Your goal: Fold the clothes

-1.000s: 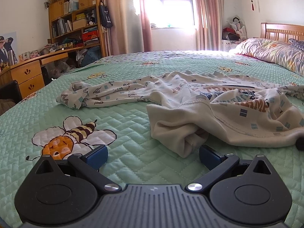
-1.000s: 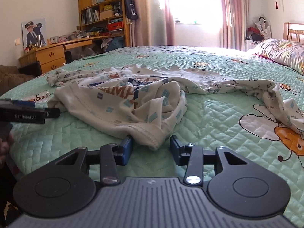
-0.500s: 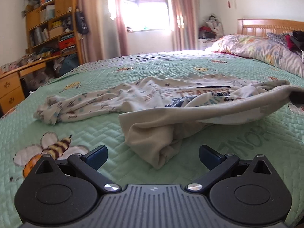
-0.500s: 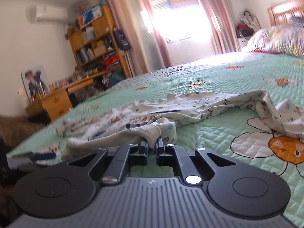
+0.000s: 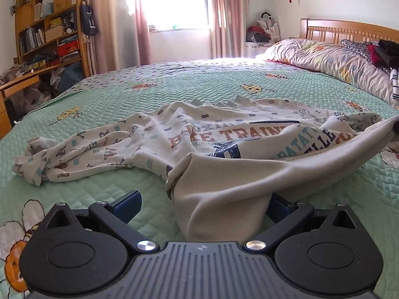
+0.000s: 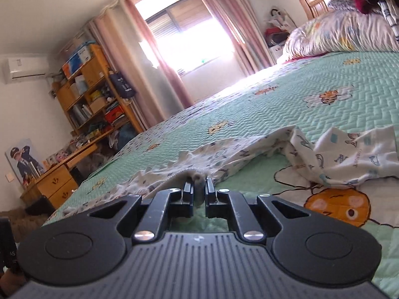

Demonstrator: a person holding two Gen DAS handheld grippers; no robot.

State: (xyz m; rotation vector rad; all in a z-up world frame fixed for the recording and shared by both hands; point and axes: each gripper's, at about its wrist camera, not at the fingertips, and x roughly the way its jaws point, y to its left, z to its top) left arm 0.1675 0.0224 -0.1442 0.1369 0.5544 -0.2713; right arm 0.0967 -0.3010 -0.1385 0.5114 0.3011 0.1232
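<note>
A cream long-sleeved printed shirt (image 5: 224, 134) lies crumpled on the green quilted bed (image 5: 174, 87). My left gripper (image 5: 202, 205) is open, and the shirt's hem corner (image 5: 219, 199) hangs between its fingers, covering part of the right one. My right gripper (image 6: 199, 190) is shut on the shirt's hem (image 6: 198, 177) and holds it lifted off the bed, so the hem stretches to the right in the left wrist view. A sleeve (image 6: 349, 157) lies bunched to the right of the right gripper; the other sleeve (image 5: 62, 154) trails left.
A pillow (image 5: 336, 59) with piled clothes and a wooden headboard (image 5: 349, 30) are at the right. A bookshelf (image 5: 49, 32) and desk (image 6: 57, 174) stand beyond the bed's left edge. A curtained window (image 5: 179, 2) is at the back.
My right gripper closed on the hem and lifted it up and to the right. My left gripper moved forward until the hem corner sits between its open fingers.
</note>
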